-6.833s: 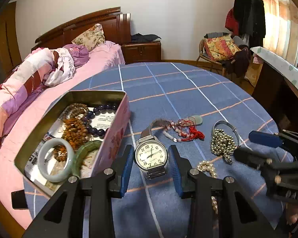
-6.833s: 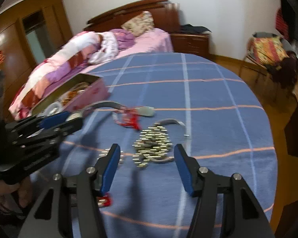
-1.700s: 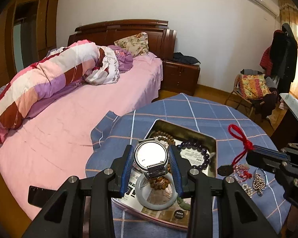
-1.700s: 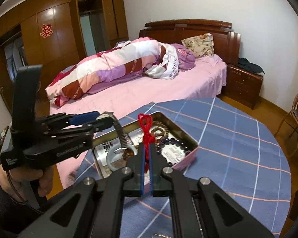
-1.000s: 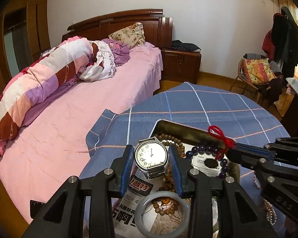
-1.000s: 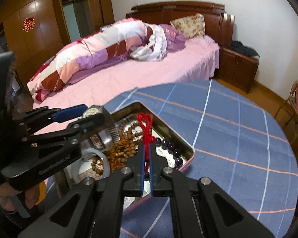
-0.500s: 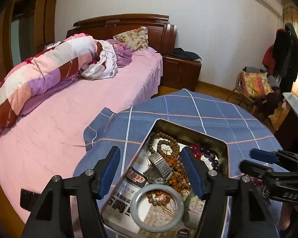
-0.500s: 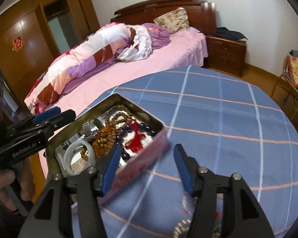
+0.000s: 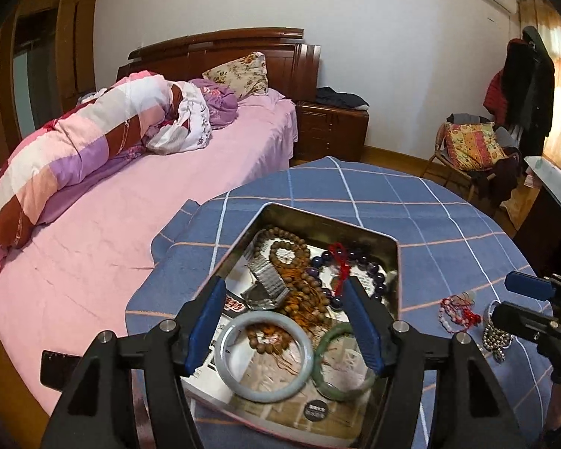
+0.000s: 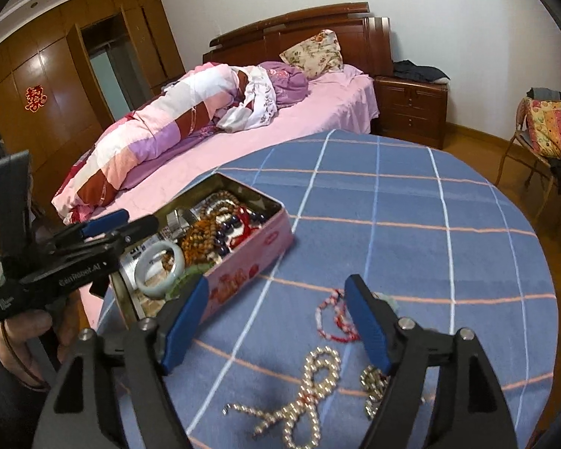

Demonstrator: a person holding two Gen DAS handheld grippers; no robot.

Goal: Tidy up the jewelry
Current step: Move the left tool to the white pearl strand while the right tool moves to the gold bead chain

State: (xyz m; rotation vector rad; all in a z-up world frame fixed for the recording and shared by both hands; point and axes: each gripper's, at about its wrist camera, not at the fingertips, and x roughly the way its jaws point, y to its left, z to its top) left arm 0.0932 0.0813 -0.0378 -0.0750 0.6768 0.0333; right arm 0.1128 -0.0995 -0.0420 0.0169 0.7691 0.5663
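Note:
An open pink tin [image 9: 329,220] on the blue checked tablecloth holds a silver watch [image 9: 267,284], a red knot pendant [image 9: 342,265], wooden beads [image 9: 288,250], purple beads [image 9: 362,262], a white bangle [image 9: 269,396] and a green bangle [image 9: 340,393]. My left gripper [image 9: 284,292] hovers open above the tin with nothing in it. My right gripper [image 10: 276,292] is to the right of the tin [image 10: 250,277], its jaws opening with nothing between them. A red-and-white bracelet [image 10: 333,318] lies by its right finger. In front of it lie a pearl necklace [image 10: 303,404] and a silver bead piece [image 10: 374,381].
A bed with pink sheets [image 9: 131,217] and a rolled quilt [image 9: 74,149] adjoins the table's left edge. Behind the table stand a wooden nightstand [image 10: 411,108] and a chair with a patterned cushion [image 9: 471,146]. A hand [image 10: 22,333] holds the left gripper [image 10: 138,220].
The left gripper opened and the watch now lies in the tin. The right gripper opened, dropped the red knot pendant into the tin, and moved right over the loose jewelry on the cloth.

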